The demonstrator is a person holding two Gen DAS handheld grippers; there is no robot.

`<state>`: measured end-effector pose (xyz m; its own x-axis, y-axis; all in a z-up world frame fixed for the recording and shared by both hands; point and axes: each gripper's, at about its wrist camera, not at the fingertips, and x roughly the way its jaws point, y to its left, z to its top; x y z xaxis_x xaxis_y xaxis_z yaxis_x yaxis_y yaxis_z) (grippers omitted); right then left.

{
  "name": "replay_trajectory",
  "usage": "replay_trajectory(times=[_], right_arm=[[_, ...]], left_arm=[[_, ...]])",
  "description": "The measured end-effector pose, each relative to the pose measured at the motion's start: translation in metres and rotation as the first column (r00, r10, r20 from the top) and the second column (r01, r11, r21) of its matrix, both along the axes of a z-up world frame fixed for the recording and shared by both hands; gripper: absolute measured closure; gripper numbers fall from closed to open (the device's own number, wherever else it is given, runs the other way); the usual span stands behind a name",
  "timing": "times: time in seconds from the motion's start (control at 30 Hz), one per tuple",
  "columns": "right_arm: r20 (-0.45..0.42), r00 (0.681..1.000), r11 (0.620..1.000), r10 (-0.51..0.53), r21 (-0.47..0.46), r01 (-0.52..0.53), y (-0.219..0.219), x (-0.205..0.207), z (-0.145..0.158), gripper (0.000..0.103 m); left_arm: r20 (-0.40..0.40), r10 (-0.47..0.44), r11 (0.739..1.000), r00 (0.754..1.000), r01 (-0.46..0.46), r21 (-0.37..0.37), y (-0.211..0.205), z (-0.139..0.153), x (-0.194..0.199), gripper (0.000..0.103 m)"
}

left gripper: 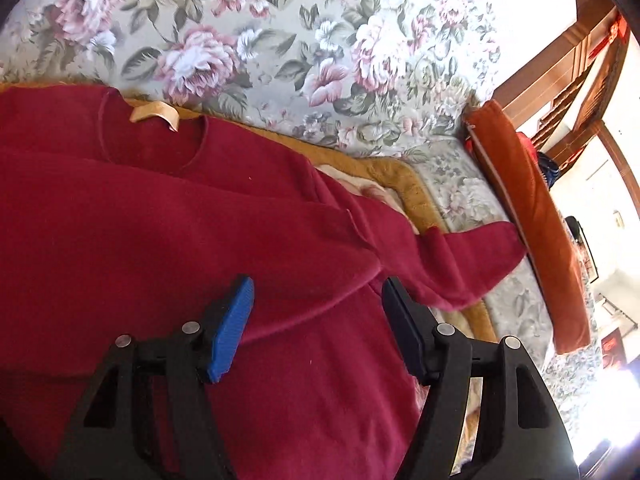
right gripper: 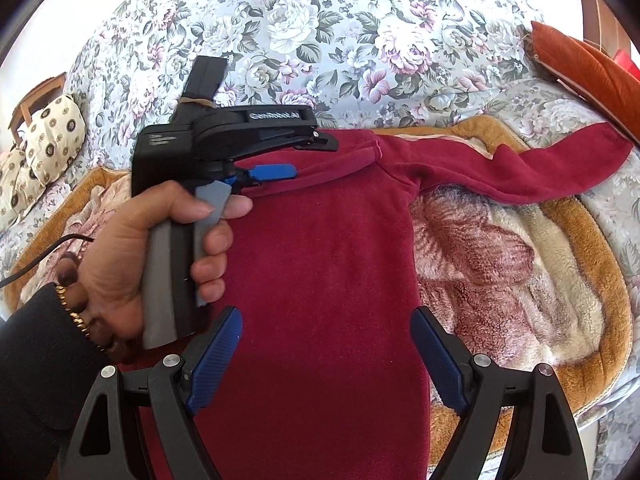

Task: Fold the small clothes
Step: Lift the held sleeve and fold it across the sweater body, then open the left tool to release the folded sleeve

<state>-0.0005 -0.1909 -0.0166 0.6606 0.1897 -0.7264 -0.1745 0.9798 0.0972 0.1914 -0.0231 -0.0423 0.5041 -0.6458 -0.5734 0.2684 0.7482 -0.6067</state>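
Note:
A dark red long-sleeved sweater point(left gripper: 168, 216) lies flat on a fleece blanket, its neckline and tan label point(left gripper: 154, 114) up left in the left wrist view. One sleeve is folded across the body; the other sleeve point(right gripper: 520, 168) stretches out to the right. My left gripper point(left gripper: 318, 300) is open, just above the folded sleeve's edge, empty. In the right wrist view the left gripper point(right gripper: 296, 156) hovers over the sweater's upper part. My right gripper point(right gripper: 326, 332) is open and empty above the lower body of the sweater point(right gripper: 320, 280).
The brown-edged fleece blanket point(right gripper: 500, 272) lies on a floral bedspread point(right gripper: 320, 32). An orange cushion point(left gripper: 532, 216) lies along the right side, touching the stretched sleeve's cuff. Patterned pillows point(right gripper: 44, 140) sit at the far left. A wooden bed frame point(left gripper: 576, 64) stands behind.

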Motion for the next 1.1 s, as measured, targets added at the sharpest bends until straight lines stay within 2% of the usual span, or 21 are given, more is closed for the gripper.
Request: replay_trajectory(times=[0.1,0.17,0.2,0.3,0.37,0.4,0.43,0.5,0.53,0.6,0.67,0.77,0.9,0.93,0.97,1.03,1.1], right_arm=[[-0.002,1.000,1.000,-0.001,0.006,0.001,-0.002,0.000,-0.001,0.019],[-0.004,1.000,1.000,0.001,0.013,0.000,-0.003,0.000,-0.001,0.019],[-0.005,1.000,1.000,-0.001,0.014,0.001,-0.003,0.000,-0.001,0.019],[-0.004,1.000,1.000,-0.001,0.014,0.001,-0.003,0.000,-0.001,0.019],[-0.006,1.000,1.000,-0.003,0.007,0.003,-0.003,-0.001,-0.001,0.019],[-0.014,1.000,1.000,0.000,0.001,0.000,-0.001,-0.001,-0.002,0.019],[-0.032,0.999,1.000,0.017,0.000,-0.017,0.001,0.001,-0.002,0.019],[-0.097,0.990,0.994,0.098,0.047,-0.094,0.000,0.013,0.002,0.024],[-0.098,0.988,0.992,0.117,0.063,-0.111,-0.003,0.020,0.007,0.024],[-0.039,0.989,0.989,0.143,0.032,-0.142,-0.008,0.041,0.025,0.024],[0.079,0.982,0.985,0.173,-0.013,-0.172,-0.008,0.073,0.036,0.024],[0.150,0.966,0.978,0.210,-0.028,-0.208,0.002,0.125,0.025,0.024],[0.049,0.968,0.964,0.245,-0.114,-0.238,0.027,0.179,-0.007,0.026],[-0.017,0.967,0.958,0.255,-0.132,-0.255,0.032,0.188,-0.022,0.026],[-0.133,0.959,0.952,0.249,-0.150,-0.267,0.034,0.200,-0.044,0.024],[-0.066,0.964,0.957,0.257,-0.124,-0.263,0.028,0.197,-0.041,0.023],[-0.082,0.964,0.958,0.252,-0.123,-0.260,0.029,0.200,-0.036,0.025]], left_arm=[[0.032,0.107,0.994,0.994,-0.107,-0.014,0.039,0.012,-0.013,0.037],[0.047,0.239,0.971,0.970,-0.239,0.005,0.075,0.016,-0.022,0.037],[0.050,0.304,0.952,0.951,-0.305,0.012,0.092,0.017,-0.027,0.037],[-0.016,0.507,0.862,0.862,-0.507,-0.019,0.152,0.003,-0.044,0.037],[-0.080,0.557,0.828,0.827,-0.560,-0.017,0.170,-0.013,-0.047,0.037],[-0.099,0.556,0.828,0.825,-0.561,-0.023,0.174,-0.021,-0.047,0.037],[-0.080,0.544,0.835,0.835,-0.548,-0.046,0.175,-0.025,-0.050,0.037],[-0.006,0.523,0.852,0.852,-0.523,-0.017,0.167,-0.025,-0.054,0.037],[0.040,0.515,0.857,0.856,-0.515,0.003,0.162,-0.026,-0.058,0.036],[0.054,0.513,0.858,0.857,-0.514,0.005,0.159,-0.025,-0.060,0.035],[0.051,0.510,0.860,0.859,-0.509,-0.017,0.162,-0.028,-0.058,0.034],[0.051,0.510,0.860,0.858,-0.508,-0.051,0.168,-0.031,-0.060,0.034],[0.063,0.510,0.860,0.858,-0.509,-0.021,0.164,-0.030,-0.057,0.034],[0.065,0.509,0.861,0.858,-0.509,-0.013,0.163,-0.030,-0.057,0.034],[0.065,0.508,0.861,0.859,-0.509,-0.011,0.163,-0.030,-0.056,0.034],[0.066,0.508,0.861,0.859,-0.508,-0.018,0.164,-0.031,-0.057,0.034],[0.067,0.508,0.861,0.859,-0.508,-0.024,0.165,-0.032,-0.056,0.034]])
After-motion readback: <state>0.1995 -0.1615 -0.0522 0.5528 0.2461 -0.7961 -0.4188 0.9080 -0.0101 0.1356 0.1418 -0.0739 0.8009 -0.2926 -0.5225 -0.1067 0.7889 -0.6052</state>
